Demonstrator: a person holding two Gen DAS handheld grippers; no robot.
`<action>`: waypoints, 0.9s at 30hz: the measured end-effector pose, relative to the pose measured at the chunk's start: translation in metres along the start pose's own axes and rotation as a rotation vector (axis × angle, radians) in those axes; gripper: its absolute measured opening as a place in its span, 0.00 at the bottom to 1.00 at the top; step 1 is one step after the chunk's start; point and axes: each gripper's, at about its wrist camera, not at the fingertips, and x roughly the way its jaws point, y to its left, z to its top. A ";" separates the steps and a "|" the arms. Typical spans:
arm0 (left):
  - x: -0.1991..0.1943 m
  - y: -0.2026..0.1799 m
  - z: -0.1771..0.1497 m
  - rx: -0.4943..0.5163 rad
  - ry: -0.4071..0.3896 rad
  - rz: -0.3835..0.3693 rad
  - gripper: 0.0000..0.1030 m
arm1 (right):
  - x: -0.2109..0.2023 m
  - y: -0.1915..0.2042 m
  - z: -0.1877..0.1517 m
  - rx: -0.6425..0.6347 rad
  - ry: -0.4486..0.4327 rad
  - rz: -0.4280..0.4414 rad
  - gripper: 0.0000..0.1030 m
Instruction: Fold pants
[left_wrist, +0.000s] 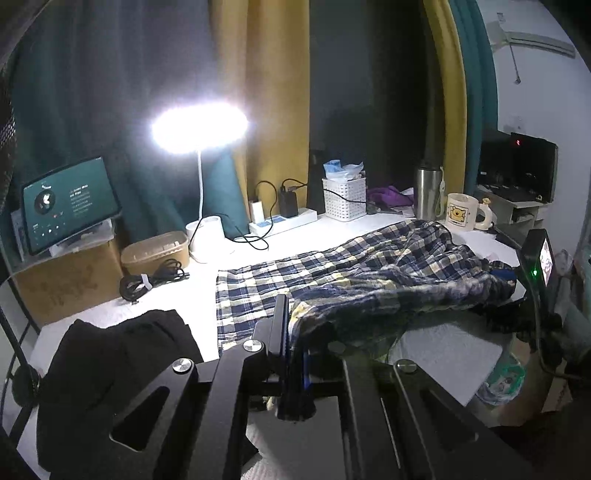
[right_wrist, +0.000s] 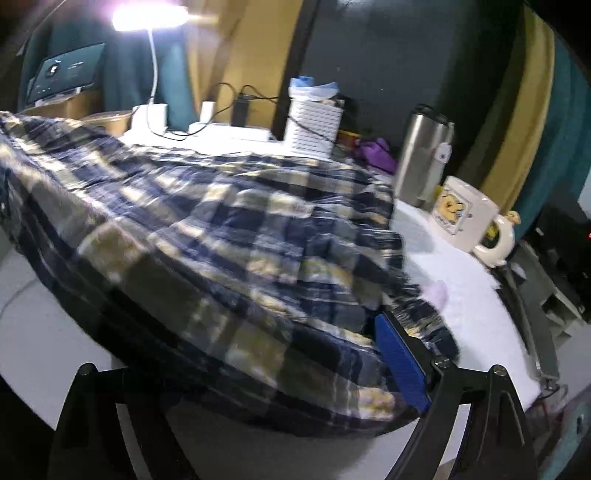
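The plaid pants (left_wrist: 354, 273), navy, white and yellow, lie across the white table (left_wrist: 443, 350). One layer lies flat; the near layer is lifted off the table between both grippers. My left gripper (left_wrist: 295, 339) is shut on the near left edge of the pants. My right gripper (left_wrist: 517, 280) shows at the far right of the left wrist view, holding the other end. In the right wrist view the pants (right_wrist: 221, 240) drape over my right gripper (right_wrist: 384, 354); its blue pad (right_wrist: 400, 365) presses the cloth, and the left finger is hidden under it.
A black garment (left_wrist: 110, 362) lies at the near left. At the back stand a lit lamp (left_wrist: 199, 127), tablet (left_wrist: 68, 205), cardboard box (left_wrist: 62, 280), power strip (left_wrist: 284, 219), white basket (left_wrist: 343, 199), steel flask (right_wrist: 421, 155) and bear mug (right_wrist: 461, 214). A coiled cable (left_wrist: 151, 282) lies left.
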 end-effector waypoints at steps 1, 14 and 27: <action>0.000 -0.002 0.000 0.010 -0.001 0.008 0.04 | 0.000 -0.005 -0.001 0.013 0.005 -0.001 0.63; 0.006 -0.010 -0.002 0.044 0.026 0.009 0.04 | -0.023 -0.044 -0.008 0.137 0.002 0.008 0.29; -0.032 -0.026 0.023 0.094 -0.064 0.003 0.03 | -0.080 -0.065 0.018 0.171 -0.118 -0.016 0.12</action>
